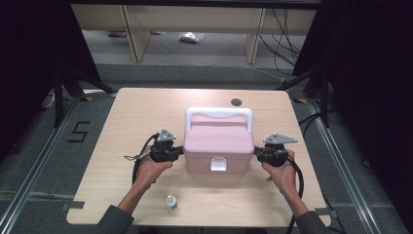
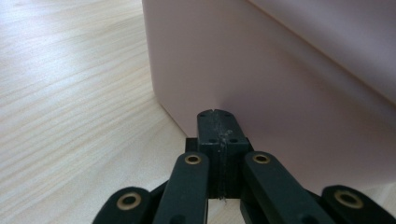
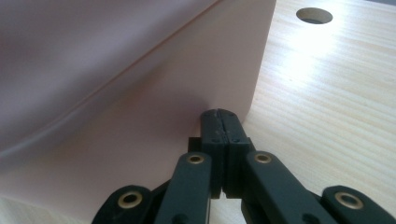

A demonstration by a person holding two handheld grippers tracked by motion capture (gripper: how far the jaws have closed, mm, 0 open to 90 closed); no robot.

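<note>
Light wood table [image 1: 146, 112]: pink box [image 1: 219, 146] is centred, pressed between left gripper [image 1: 176, 152] and right gripper [image 1: 258, 153], jaws closed together. Small bottle [image 1: 171, 202] is seen from above.

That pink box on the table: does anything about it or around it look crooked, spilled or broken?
Nothing stands out. The pink box sits square on the table, lid down, white latch closed, white handle folded back. The left gripper and right gripper, both shut, press its sides. A small bottle stands upright near the front edge.
</note>
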